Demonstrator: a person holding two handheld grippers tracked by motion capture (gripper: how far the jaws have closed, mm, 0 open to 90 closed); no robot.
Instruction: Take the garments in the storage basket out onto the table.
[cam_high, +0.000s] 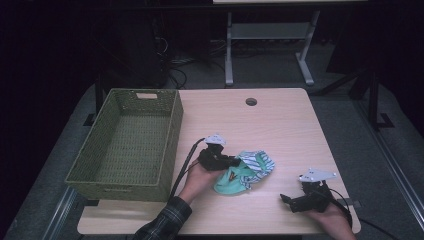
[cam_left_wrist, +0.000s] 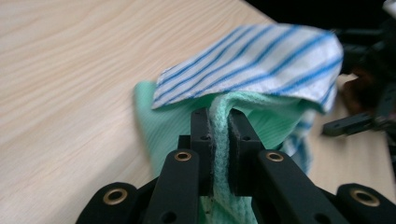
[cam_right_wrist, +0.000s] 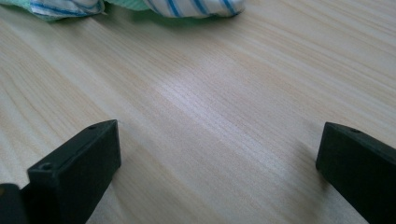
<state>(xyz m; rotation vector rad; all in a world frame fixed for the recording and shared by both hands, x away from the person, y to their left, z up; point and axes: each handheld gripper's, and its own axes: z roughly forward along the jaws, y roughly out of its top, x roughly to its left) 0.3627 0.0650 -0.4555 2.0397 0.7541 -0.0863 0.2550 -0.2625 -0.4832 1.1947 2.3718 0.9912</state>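
A crumpled cloth (cam_high: 246, 172), mint green with a white blue-striped part, lies on the wooden table (cam_high: 280, 125) near its front middle. My left gripper (cam_high: 235, 162) comes at it from the left and is shut on a green fold. In the left gripper view that fold (cam_left_wrist: 221, 140) is pinched between the two black jaws, with the striped part (cam_left_wrist: 252, 60) draped just beyond. My right gripper (cam_high: 286, 199) rests low near the front right corner of the table, jaws wide open with only bare wood (cam_right_wrist: 219, 140) between them. The cloth's edge (cam_right_wrist: 187, 7) lies some way ahead of it.
A green woven basket (cam_high: 127, 142) stands on the left side of the table, empty. A round cable hole (cam_high: 251, 101) sits near the table's far edge. Beyond the table are metal desk legs (cam_high: 229, 50) and cables on a dark floor.
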